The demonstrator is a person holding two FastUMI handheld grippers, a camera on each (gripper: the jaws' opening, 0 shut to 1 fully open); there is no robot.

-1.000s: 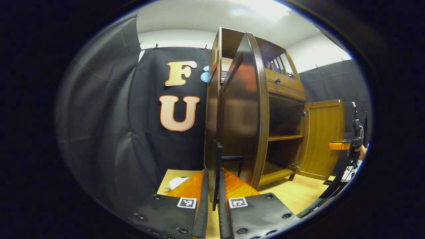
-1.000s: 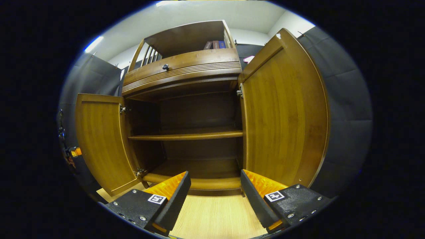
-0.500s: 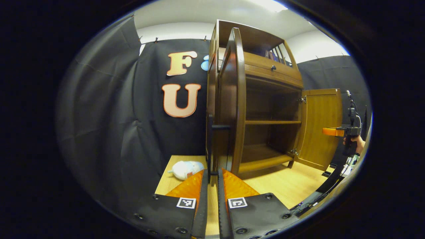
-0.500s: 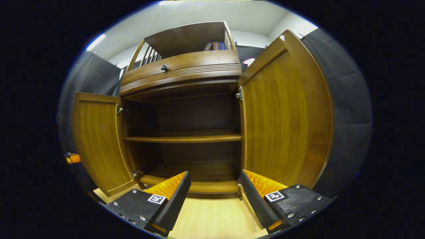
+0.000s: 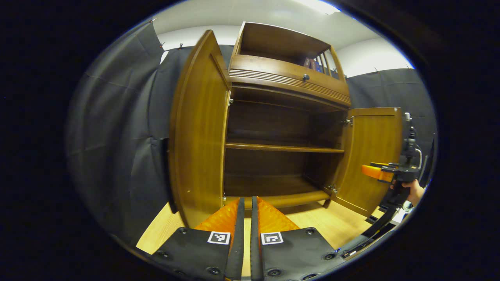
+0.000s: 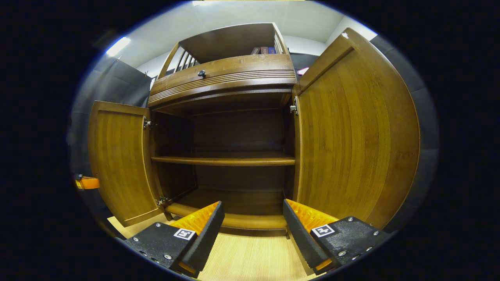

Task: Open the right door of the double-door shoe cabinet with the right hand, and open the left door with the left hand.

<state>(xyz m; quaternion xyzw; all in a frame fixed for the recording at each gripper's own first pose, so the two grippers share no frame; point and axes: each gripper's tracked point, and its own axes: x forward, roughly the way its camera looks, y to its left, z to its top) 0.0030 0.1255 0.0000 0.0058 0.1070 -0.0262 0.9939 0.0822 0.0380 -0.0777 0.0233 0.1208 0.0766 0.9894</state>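
With both doors swung wide, shoe cabinet (image 6: 234, 156) ahead; left claw (image 5: 246, 210) clenched empty, right claw (image 6: 252, 222) released.

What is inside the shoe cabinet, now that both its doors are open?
Inside the shoe cabinet there is one horizontal shelf and a bottom board; both look bare. The back corners are dark, so small things there could go unseen.

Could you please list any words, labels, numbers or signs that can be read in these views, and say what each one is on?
No readable text.
Square coded markers on the left gripper and right gripper: patterns, not words.
Book spines on top of the shoe cabinet: too small to read.
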